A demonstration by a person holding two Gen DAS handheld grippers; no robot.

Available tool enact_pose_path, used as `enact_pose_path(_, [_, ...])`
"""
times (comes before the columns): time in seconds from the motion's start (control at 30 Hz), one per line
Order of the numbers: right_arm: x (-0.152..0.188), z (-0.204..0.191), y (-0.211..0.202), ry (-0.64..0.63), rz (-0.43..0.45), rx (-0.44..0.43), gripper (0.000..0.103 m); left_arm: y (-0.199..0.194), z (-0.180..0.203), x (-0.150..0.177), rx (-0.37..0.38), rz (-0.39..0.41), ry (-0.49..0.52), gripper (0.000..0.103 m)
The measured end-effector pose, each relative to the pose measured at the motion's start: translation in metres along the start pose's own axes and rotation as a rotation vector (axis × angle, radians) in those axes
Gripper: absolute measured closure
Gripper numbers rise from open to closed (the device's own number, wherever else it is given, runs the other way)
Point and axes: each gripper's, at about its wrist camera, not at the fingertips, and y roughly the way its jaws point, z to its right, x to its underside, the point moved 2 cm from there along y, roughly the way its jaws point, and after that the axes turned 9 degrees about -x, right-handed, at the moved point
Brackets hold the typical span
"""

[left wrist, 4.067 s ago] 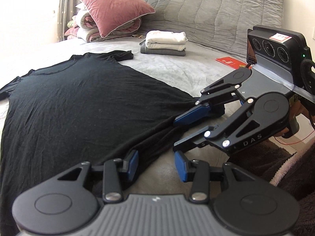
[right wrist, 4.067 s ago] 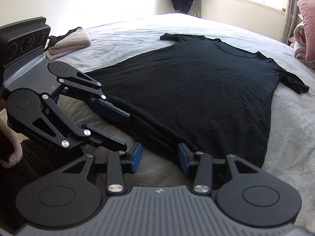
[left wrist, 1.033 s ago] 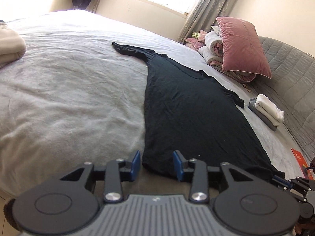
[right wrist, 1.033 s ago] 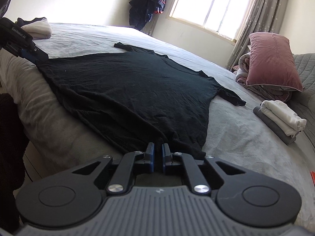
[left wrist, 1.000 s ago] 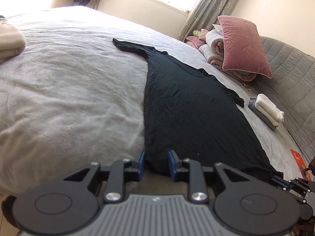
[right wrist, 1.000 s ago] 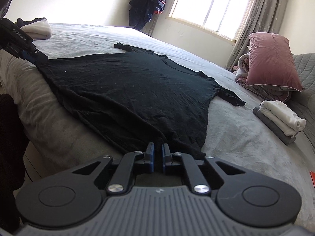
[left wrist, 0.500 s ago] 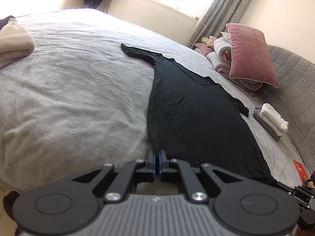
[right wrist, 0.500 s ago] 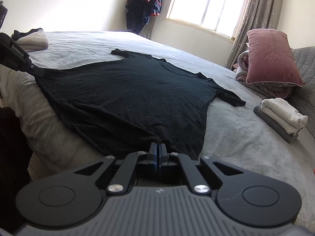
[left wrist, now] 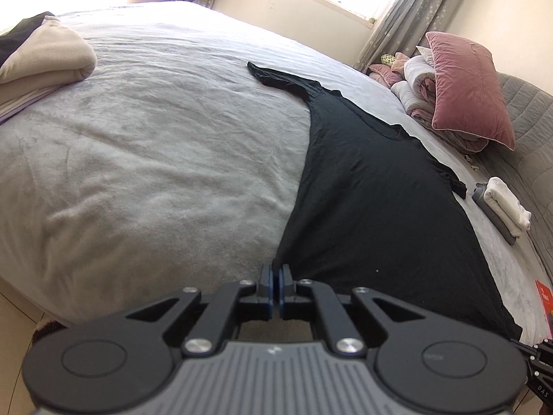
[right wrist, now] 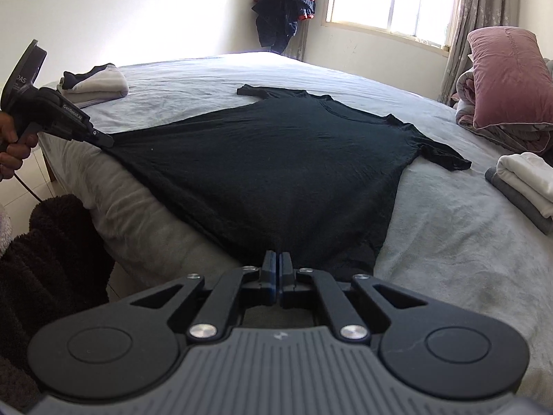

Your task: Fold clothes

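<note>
Bed (right wrist: 449,242) — black T-shirt (right wrist: 276,159) lengthwise, collar toward window.

One black T-shirt (right wrist: 276,159), two tools (left wrist: 275,278), one pink pillow (left wrist: 470,83)

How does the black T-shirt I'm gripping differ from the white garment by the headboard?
The black T-shirt lies spread flat in a single layer; the white garment is already folded into a compact bundle. The T-shirt's hem corners are pinched by the left gripper and right gripper; the white garment sits untouched on a grey folded one. Both rest on the bed.
</note>
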Motion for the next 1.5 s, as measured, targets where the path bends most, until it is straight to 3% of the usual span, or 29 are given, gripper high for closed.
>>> enact_pose_path(0.07, [0.010,-0.002,0.011,-0.030,-0.052,0.032,0.103,0.002,0.001,0.002,-0.017,-0.007,0.022,0.100])
enact_pose_path(0.23, [0.006,-0.004,0.004,-0.022,-0.042,0.032,0.098,0.004,0.004,0.004,-0.024,-0.017,0.075,0.097])
enact_pose_path(0.3, [0.004,-0.005,-0.004,-0.022,-0.027,0.033,0.086,0.003,0.005,0.003,0.015,-0.021,0.092,0.080])
enact_pose_path(0.33, [0.003,-0.001,-0.008,0.006,-0.007,0.023,0.083,0.002,0.004,0.003,0.031,-0.020,0.090,0.078])
enact_pose_path(0.4, [0.001,0.009,-0.018,0.080,0.038,0.003,0.062,0.002,0.003,0.002,0.050,-0.023,0.081,0.074])
enact_pose_path(0.43, [0.001,0.016,-0.023,0.134,0.064,-0.004,0.061,0.002,0.002,0.001,0.058,-0.024,0.075,0.074])
enact_pose_path(0.7, [0.015,0.074,-0.018,0.542,0.132,-0.015,0.061,0.012,-0.001,-0.001,0.108,-0.076,0.003,0.078])
enact_pose_path(0.73, [0.019,0.077,-0.014,0.579,0.125,-0.031,0.061,0.013,-0.001,-0.001,0.115,-0.084,-0.004,0.082])
enact_pose_path(0.77, [0.023,0.081,-0.010,0.615,0.118,-0.046,0.063,0.015,-0.001,-0.001,0.121,-0.092,-0.012,0.096])
enact_pose_path(0.87, [0.026,0.080,-0.010,0.648,0.103,-0.106,0.099,0.010,0.003,-0.001,0.113,-0.084,0.009,0.101])
enact_pose_path(1.07, [0.016,0.079,-0.045,0.690,0.152,-0.119,0.099,0.000,-0.001,-0.003,0.094,-0.081,0.019,0.101])
enact_pose_path(1.23, [0.026,0.076,-0.022,0.639,0.009,-0.036,0.099,0.008,0.005,0.006,0.029,-0.082,0.120,0.100])
enact_pose_path(1.3, [0.029,0.072,-0.021,0.610,0.020,-0.025,0.097,0.006,0.004,0.003,0.042,-0.072,0.139,0.099])
enact_pose_path(1.37, [0.029,0.070,-0.023,0.593,0.029,-0.028,0.092,0.004,0.003,0.001,0.055,-0.062,0.159,0.091])
enact_pose_path(1.43, [0.027,0.073,-0.025,0.574,0.030,-0.040,0.090,0.002,0.003,-0.002,0.069,-0.052,0.178,0.074])
enact_pose_path(1.47, [0.026,0.075,-0.026,0.570,0.027,-0.043,0.087,0.000,0.003,-0.004,0.073,-0.044,0.187,0.061])
enact_pose_path(1.5, [0.025,0.078,-0.026,0.574,0.031,-0.050,0.077,-0.001,0.003,-0.008,0.068,-0.022,0.191,0.053])
